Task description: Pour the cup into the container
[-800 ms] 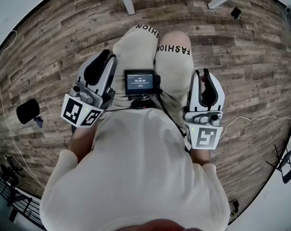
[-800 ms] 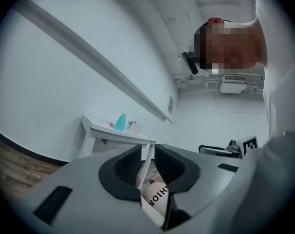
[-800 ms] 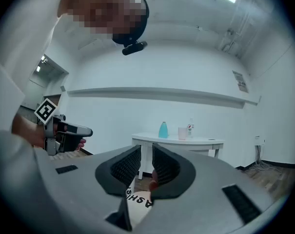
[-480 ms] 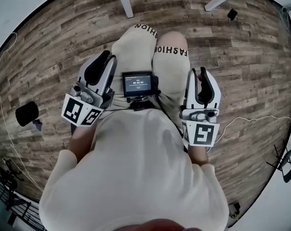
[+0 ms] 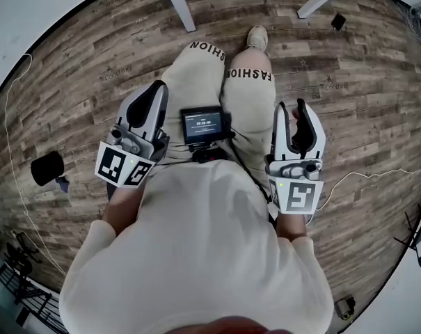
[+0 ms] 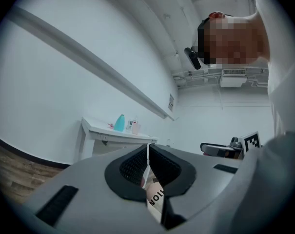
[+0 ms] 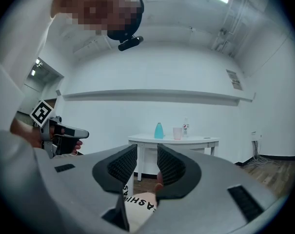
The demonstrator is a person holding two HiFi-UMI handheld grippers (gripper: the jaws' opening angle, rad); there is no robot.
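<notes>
Far off in the right gripper view, a pink cup stands on a white table, between a teal bottle and a small clear bottle. The left gripper view shows the same cup and teal bottle, small and distant. My left gripper is held at waist height, level, pads together on nothing. My right gripper is level at the other hip, its jaws nearly together with only a narrow slit and nothing between them. Both are far from the table.
A small screen hangs at the person's waist between the grippers. White table legs stand on the wood floor ahead. A black object lies on the floor at the left, and thin cables run along both sides.
A shoe has come into view ahead of the right leg and the floor has shifted slightly in the head view. Both grippers stay at the waist with jaws unchanged.
</notes>
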